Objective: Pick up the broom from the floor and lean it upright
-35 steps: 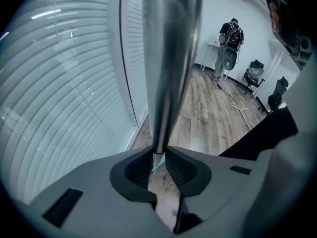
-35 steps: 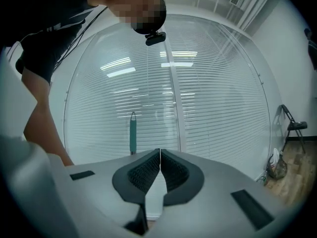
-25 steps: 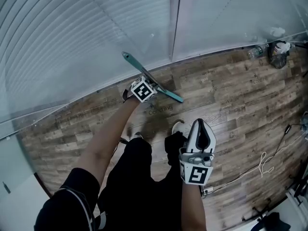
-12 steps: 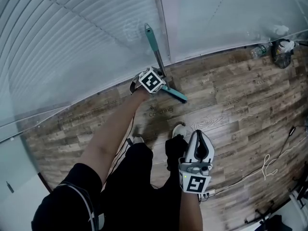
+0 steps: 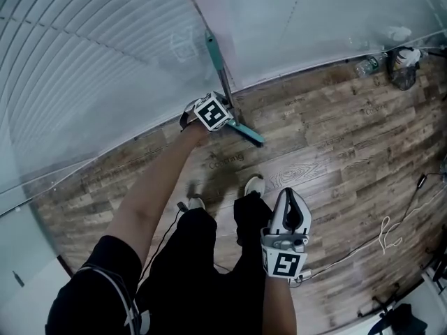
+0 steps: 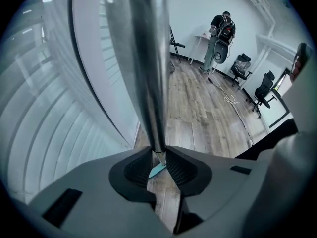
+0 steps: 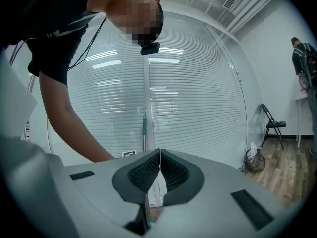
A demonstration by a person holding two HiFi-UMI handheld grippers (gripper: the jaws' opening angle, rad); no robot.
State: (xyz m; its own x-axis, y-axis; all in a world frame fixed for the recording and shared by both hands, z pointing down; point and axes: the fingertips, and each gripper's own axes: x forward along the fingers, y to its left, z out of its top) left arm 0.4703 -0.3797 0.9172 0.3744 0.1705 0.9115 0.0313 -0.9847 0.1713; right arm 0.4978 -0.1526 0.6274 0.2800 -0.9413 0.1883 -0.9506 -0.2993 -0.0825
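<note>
The broom stands nearly upright against the glass wall with its blinds. Its teal head rests on the wooden floor and its handle rises along the window post. My left gripper points steeply down and is shut on the metal handle; the teal head shows below the jaws. In the head view its marker cube covers the jaws. My right gripper hangs near my right leg, away from the broom, shut with nothing in it. From there the broom shows ahead against the blinds.
The person's shoes stand just behind the broom head. A plastic bottle and a bag sit by the wall at the right. A cable trails across the floor. Another person and office chairs are at the room's far end.
The broom handle has swung up from a low slant to stand nearly upright against the wall, held throughout by the left gripper. The right gripper has sunk slightly.
</note>
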